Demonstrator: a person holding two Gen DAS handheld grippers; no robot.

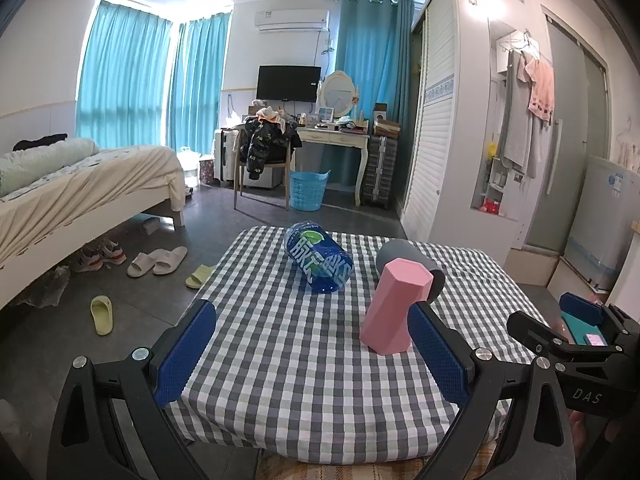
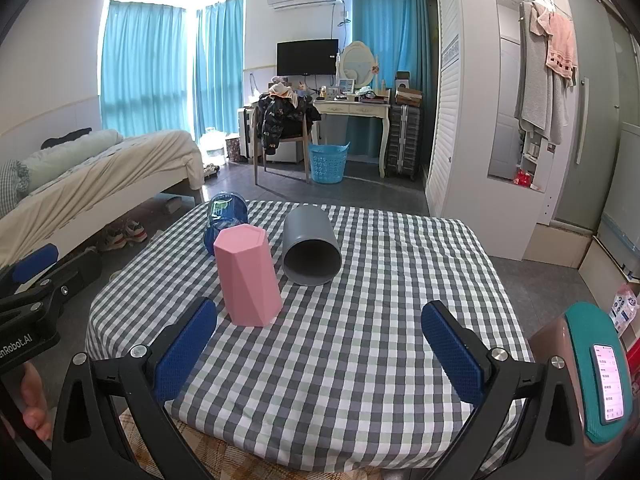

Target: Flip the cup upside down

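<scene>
A pink faceted cup [image 1: 394,308] [image 2: 247,278] stands with its closed end up on the checked tablecloth [image 1: 280,320] [image 2: 380,300]. A grey cup [image 2: 310,250] [image 1: 408,254] lies on its side behind it, its mouth facing the right wrist camera. My left gripper [image 1: 316,344] is open and empty, near the table's front edge; its right finger is just in front of the pink cup. My right gripper [image 2: 320,344] is open and empty, the pink cup ahead by its left finger.
A blue plastic bottle [image 1: 318,258] [image 2: 224,220] lies on its side at the table's far left. A phone in a teal holder [image 2: 606,384] is at the right. Beyond the table are a bed [image 1: 80,188], chair, blue basket [image 1: 307,190] and slippers on the floor.
</scene>
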